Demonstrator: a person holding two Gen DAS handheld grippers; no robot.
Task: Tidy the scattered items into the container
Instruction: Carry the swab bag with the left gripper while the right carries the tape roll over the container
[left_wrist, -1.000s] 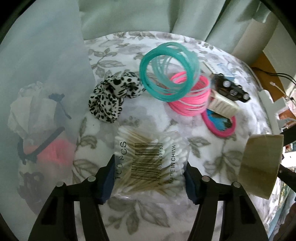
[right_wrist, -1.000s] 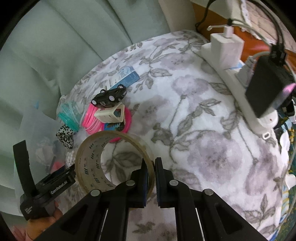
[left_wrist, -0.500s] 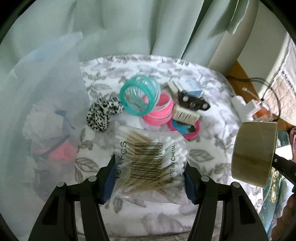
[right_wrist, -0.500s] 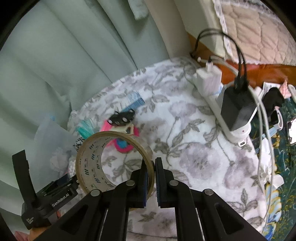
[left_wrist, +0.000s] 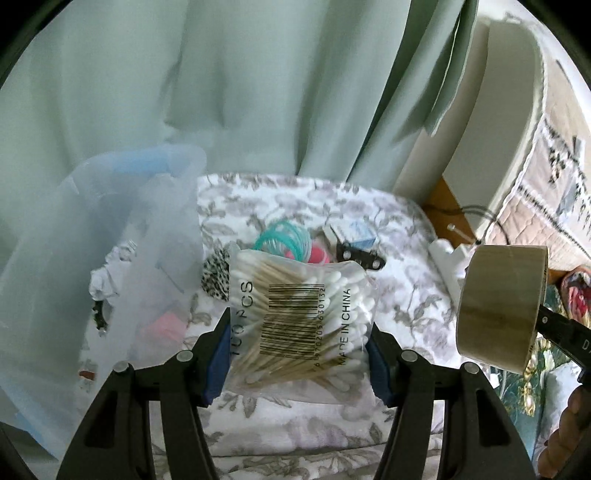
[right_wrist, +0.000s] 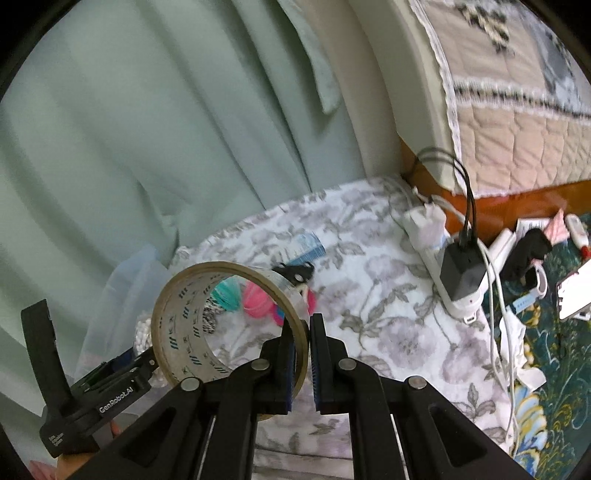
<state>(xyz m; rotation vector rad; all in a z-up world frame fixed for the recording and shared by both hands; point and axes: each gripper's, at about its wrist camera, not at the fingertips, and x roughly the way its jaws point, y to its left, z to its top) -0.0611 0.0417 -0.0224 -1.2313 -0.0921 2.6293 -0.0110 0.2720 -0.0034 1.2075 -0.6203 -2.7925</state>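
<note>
While the left tool (left_wrist: 297, 354) clamps the swab bag (left_wrist: 301, 325), the right tool (right_wrist: 302, 363) pinches the tape roll (right_wrist: 229, 325), seemingly above the bedspread (right_wrist: 369, 314).

Clear bag of cotton swabs (left_wrist: 301, 321) held aloft; tape roll (right_wrist: 231, 325) upright; translucent container (left_wrist: 92, 266) at left

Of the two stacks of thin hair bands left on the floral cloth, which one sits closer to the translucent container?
The teal stack. It lies nearer the container, beside the leopard-print scrunchie; the pink stack lies beyond it, toward the black clip.
</note>
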